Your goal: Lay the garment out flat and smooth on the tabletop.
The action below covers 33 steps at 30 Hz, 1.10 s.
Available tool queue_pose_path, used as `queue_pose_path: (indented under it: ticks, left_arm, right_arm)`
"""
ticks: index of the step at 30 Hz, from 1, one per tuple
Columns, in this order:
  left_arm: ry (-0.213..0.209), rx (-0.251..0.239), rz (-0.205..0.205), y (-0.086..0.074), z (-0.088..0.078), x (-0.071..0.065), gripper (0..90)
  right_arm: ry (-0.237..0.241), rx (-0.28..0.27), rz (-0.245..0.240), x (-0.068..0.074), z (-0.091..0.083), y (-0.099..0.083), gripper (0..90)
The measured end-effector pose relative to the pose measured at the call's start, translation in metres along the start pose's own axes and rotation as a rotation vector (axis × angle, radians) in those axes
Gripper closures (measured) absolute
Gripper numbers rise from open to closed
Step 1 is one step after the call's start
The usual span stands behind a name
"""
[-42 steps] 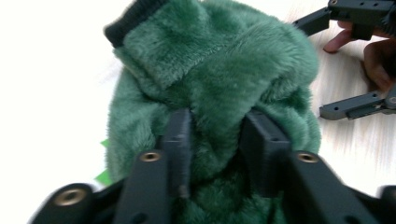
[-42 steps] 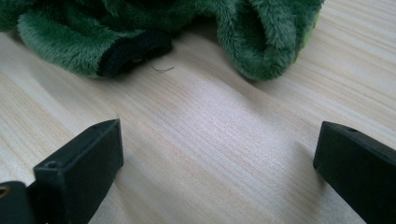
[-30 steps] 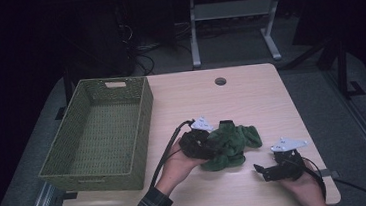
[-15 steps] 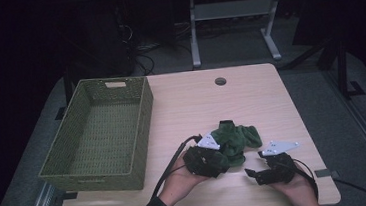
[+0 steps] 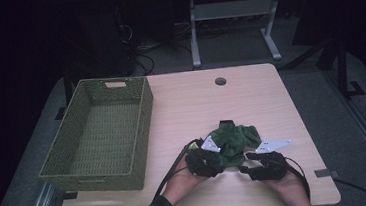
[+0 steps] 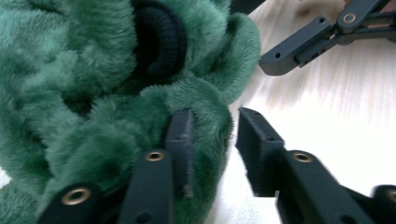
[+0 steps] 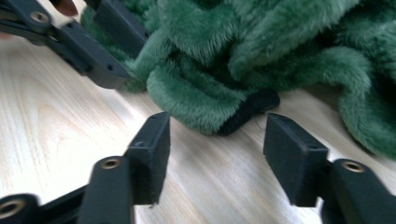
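Observation:
A green fleece garment (image 5: 234, 137) with a black ribbed cuff (image 7: 247, 109) lies bunched on the near right part of the wooden table (image 5: 196, 102). My left gripper (image 5: 215, 158) is at its near left edge. In the left gripper view its jaws have just been closing, open (image 6: 212, 122), one pressed into the pile, a fold of fleece (image 6: 93, 116) between them and a gap left at the other jaw. My right gripper (image 5: 246, 165) has also been closing its jaws. It is open (image 7: 219, 125) low over the table, the cuff just ahead.
A green woven basket (image 5: 102, 176) stands empty on the left of the table. A round cable hole (image 5: 220, 81) sits near the far edge. Cables trail off the near edge from both grippers. Bare wood lies between the basket and the garment.
The left gripper has come nearer and lower onto the garment's near edge. The right gripper has slid left toward the garment. Both pairs of jaws stand narrower.

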<state>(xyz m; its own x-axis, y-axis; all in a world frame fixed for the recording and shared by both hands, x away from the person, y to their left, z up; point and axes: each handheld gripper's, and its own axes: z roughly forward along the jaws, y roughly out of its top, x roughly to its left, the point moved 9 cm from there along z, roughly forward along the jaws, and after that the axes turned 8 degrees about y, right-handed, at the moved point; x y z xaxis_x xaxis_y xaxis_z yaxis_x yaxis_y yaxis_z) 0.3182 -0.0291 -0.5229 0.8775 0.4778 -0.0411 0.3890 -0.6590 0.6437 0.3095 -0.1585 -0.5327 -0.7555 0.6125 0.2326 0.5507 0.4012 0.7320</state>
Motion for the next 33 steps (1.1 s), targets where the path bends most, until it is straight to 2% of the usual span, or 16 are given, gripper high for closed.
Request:
queue_pose_path:
  ticks: [2, 4, 5, 6, 8, 10, 12, 13, 14, 19, 20, 27, 30, 33]
  left_arm:
    - [0.01, -0.004, -0.006, 0.0, 0.002, 0.001, 72.3]
    - [0.02, 0.006, 0.005, -0.001, 0.003, 0.001, 78.6]
    - [0.021, 0.011, 0.013, -0.002, 0.005, 0.001, 81.9]
    - [0.021, 0.008, 0.006, -0.001, 0.006, 0.0, 84.4]
    - [0.017, 0.019, 0.015, -0.001, 0.006, 0.001, 86.0]
    - [0.003, 0.016, 0.002, -0.001, 0.005, 0.0, 86.8]
    - [-0.019, 0.003, -0.026, 0.001, 0.002, 0.0, 87.3]
    - [-0.031, 0.001, -0.021, 0.002, -0.001, 0.001, 87.5]
    - [-0.038, -0.011, -0.04, 0.003, -0.004, 0.0, 87.6]
    - [-0.062, -0.051, -0.049, 0.011, -0.02, 0.0, 87.8]
    - [-0.064, -0.06, -0.047, 0.012, -0.024, 0.0, 87.8]
    - [-0.062, -0.112, -0.071, 0.018, -0.046, 0.009, 87.9]
    - [-0.058, -0.117, -0.076, 0.016, -0.053, 0.013, 88.0]
    - [-0.047, -0.12, -0.082, 0.013, -0.06, 0.016, 88.0]
  right_arm:
    - [0.004, -0.011, -0.008, 0.0, 0.001, 0.002, 47.2]
    - [0.007, -0.013, -0.003, 0.001, 0.002, 0.003, 53.0]
    - [0.0, -0.011, -0.004, 0.001, 0.003, 0.004, 56.8]
    - [0.0, -0.006, -0.013, 0.001, 0.004, 0.004, 63.9]
    - [-0.008, -0.004, -0.009, 0.001, 0.004, 0.005, 73.5]
    - [-0.006, -0.002, -0.01, 0.001, 0.004, 0.005, 77.9]
    - [-0.01, 0.008, -0.019, 0.0, 0.003, 0.004, 79.3]
    - [-0.012, 0.01, -0.019, 0.0, 0.003, 0.004, 79.4]
    - [-0.012, 0.01, -0.02, -0.001, 0.001, 0.004, 79.6]
    - [-0.02, -0.006, -0.018, -0.002, -0.005, 0.006, 79.9]
    - [-0.023, -0.01, -0.029, -0.004, -0.006, 0.006, 79.9]
    - [-0.047, -0.037, -0.019, -0.012, -0.023, 0.003, 80.1]
    - [-0.06, -0.052, 0.0, -0.016, -0.032, 0.001, 80.1]
    - [-0.073, -0.064, -0.002, -0.019, -0.039, 0.001, 80.1]
